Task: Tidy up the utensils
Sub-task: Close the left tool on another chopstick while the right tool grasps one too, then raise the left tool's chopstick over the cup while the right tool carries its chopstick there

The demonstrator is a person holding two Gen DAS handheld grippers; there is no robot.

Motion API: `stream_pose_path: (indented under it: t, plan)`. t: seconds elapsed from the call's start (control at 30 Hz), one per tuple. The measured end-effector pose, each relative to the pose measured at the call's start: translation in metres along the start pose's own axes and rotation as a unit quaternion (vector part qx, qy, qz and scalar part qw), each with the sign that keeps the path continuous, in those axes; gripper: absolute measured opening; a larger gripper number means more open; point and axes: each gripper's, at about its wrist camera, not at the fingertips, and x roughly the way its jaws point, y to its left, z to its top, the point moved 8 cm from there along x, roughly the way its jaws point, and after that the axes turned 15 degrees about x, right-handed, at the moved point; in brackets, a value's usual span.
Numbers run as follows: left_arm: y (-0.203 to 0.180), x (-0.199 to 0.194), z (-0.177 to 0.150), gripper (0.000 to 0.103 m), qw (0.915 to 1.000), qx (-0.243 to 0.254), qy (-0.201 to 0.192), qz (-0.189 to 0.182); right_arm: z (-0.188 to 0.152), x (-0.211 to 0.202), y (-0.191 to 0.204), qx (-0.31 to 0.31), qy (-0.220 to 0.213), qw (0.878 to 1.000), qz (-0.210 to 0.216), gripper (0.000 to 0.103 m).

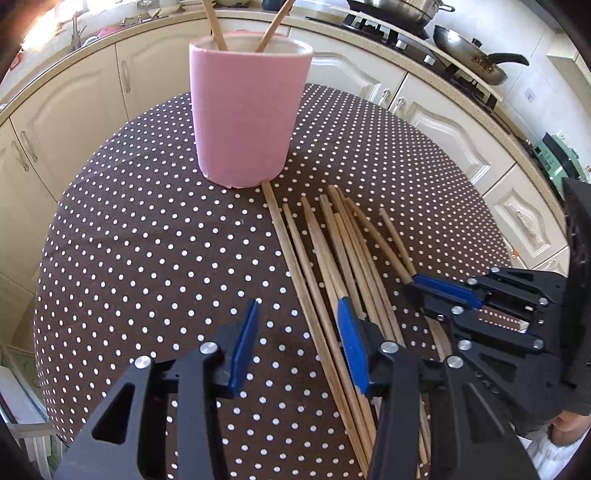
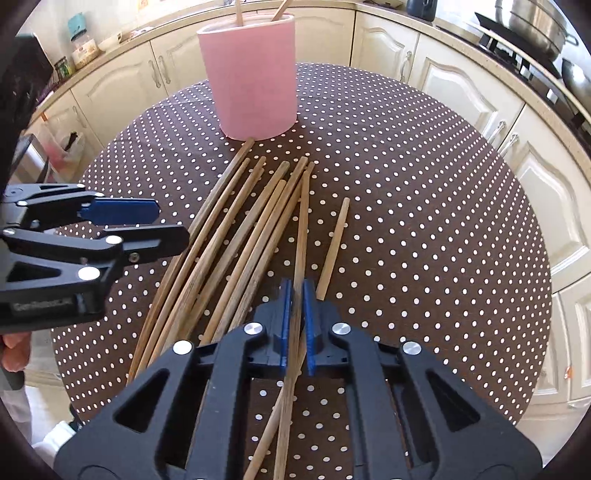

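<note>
A pink cup (image 1: 245,110) stands at the far side of the round table and holds two wooden chopsticks (image 1: 218,26); it also shows in the right wrist view (image 2: 253,74). Several loose chopsticks (image 1: 332,258) lie in a pile in front of it, also in the right wrist view (image 2: 236,236). My left gripper (image 1: 299,339) is open and empty above the pile's left edge. My right gripper (image 2: 298,295) is shut on one chopstick (image 2: 303,229) of the pile, low over the table. It shows from the side in the left wrist view (image 1: 443,291).
The table wears a brown cloth with white dots (image 1: 147,258). One chopstick (image 2: 334,247) lies apart to the right of the pile. Cream kitchen cabinets (image 2: 461,85) and a stove with pans (image 1: 472,59) ring the table.
</note>
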Motion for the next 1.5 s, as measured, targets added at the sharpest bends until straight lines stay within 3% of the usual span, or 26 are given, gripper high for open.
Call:
stream_pose_path:
  t: [0.1,0.23,0.6,0.67,0.7,1.1,1.27,1.5]
  plan:
    - [-0.001,0.006,0.004,0.043,0.9998,0.005,0.007,0.016,0.001,0.0,-0.003,0.006,0.001,1.0,0.006,0.007]
    - [-0.001,0.012,0.006,0.032,0.9994,0.005,0.017,0.029,0.001,0.0,-0.003,0.008,0.005,1.0,0.014,0.007]
    - [-0.006,0.025,0.019,0.031,0.9988,0.011,0.03,0.038,0.003,0.004,-0.002,0.006,0.014,1.0,0.013,0.007]
    - [-0.009,0.027,0.022,0.023,0.9991,0.009,0.03,0.028,0.004,0.005,-0.001,0.002,0.016,1.0,0.007,0.007]
    - [-0.011,0.027,0.023,0.013,0.9994,0.009,0.028,0.02,0.003,0.005,-0.001,0.0,0.017,1.0,0.005,0.007]
    - [-0.017,0.029,0.021,0.01,0.9972,0.04,0.04,0.05,-0.001,0.006,-0.001,-0.002,0.026,1.0,-0.005,0.007]
    - [-0.022,0.03,0.022,0.009,0.9981,0.034,0.021,0.047,0.0,0.006,-0.002,0.007,0.018,1.0,-0.005,0.006]
    - [-0.018,0.007,0.019,0.006,0.9981,0.026,-0.047,0.031,0.007,-0.013,-0.002,0.022,-0.013,1.0,0.018,0.006]
